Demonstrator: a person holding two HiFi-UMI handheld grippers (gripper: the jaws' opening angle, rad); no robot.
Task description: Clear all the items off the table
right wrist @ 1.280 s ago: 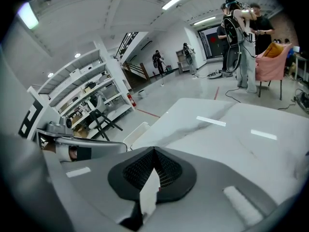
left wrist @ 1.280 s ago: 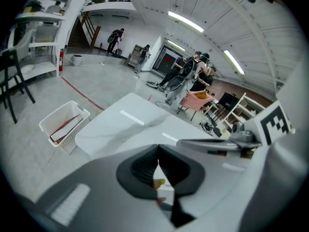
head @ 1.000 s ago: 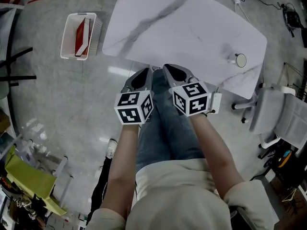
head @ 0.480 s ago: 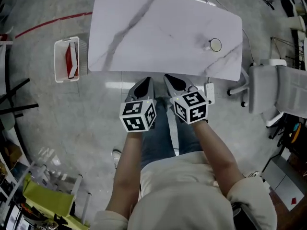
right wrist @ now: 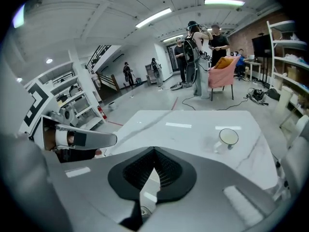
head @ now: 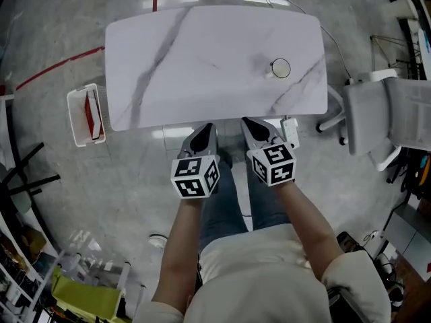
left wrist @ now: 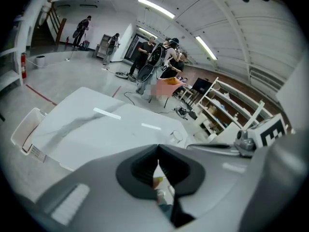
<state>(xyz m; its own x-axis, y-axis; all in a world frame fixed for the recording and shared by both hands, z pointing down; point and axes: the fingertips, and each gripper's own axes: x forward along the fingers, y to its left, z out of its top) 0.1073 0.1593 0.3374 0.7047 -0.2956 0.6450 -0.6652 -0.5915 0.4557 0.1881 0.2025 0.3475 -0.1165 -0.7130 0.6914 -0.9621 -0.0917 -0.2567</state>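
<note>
A white marble-patterned table point(head: 202, 59) fills the upper middle of the head view. One pale cup point(head: 280, 68) with a handle stands on its right part, also visible as the cup point(right wrist: 228, 137) in the right gripper view and the cup point(left wrist: 177, 135) in the left gripper view. My left gripper point(head: 204, 134) and right gripper point(head: 254, 128) hover side by side just short of the table's near edge, both shut with nothing between the jaws.
A white basket point(head: 75, 116) holding a red flat item point(head: 89, 112) sits on the floor left of the table. A grey chair point(head: 387, 116) stands at the right. Cables lie on the floor beyond the table. People stand far off in the hall.
The view has swung so the table now lies square ahead. Both shut grippers have moved along with it and sit at its near edge. The basket shifted toward the left edge of the view.
</note>
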